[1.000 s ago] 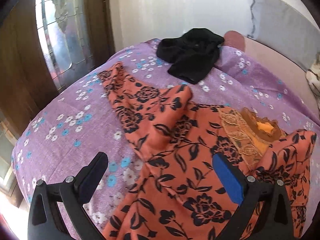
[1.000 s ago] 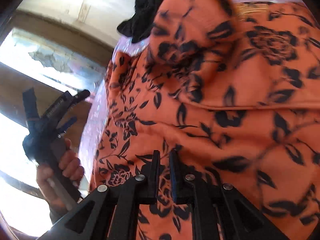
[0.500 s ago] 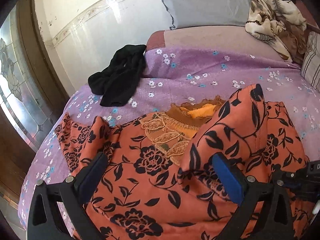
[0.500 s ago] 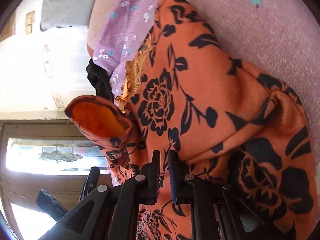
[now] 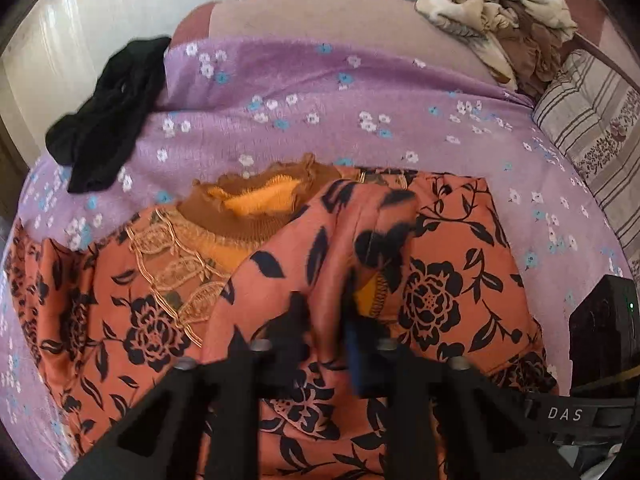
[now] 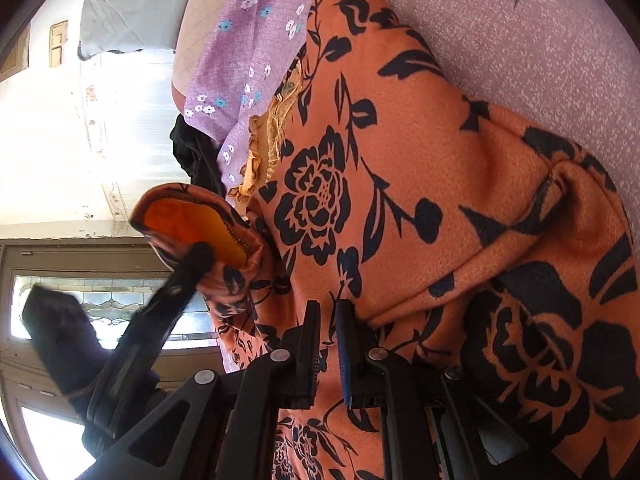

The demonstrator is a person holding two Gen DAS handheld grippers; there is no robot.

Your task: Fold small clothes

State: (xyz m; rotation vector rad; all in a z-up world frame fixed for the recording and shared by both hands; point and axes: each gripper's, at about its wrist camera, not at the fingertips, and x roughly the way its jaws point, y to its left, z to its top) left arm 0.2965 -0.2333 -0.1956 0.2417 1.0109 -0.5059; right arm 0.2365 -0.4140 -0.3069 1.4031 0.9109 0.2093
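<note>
Orange floral top [image 5: 448, 276] lies near the bed's [image 5: 360, 92] front edge, where the left tool [image 5: 326, 332], wide open a second ago, now pinches its folded-over sleeve while the right tool [image 6: 328, 344] stays clamped on fabric, so folding can proceed.

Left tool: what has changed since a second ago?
The left tool was open over the orange floral garment; it has since closed on a raised fold of it. The right tool stays shut on the garment's cloth. The black garment remains on the purple bedsheet.
</note>
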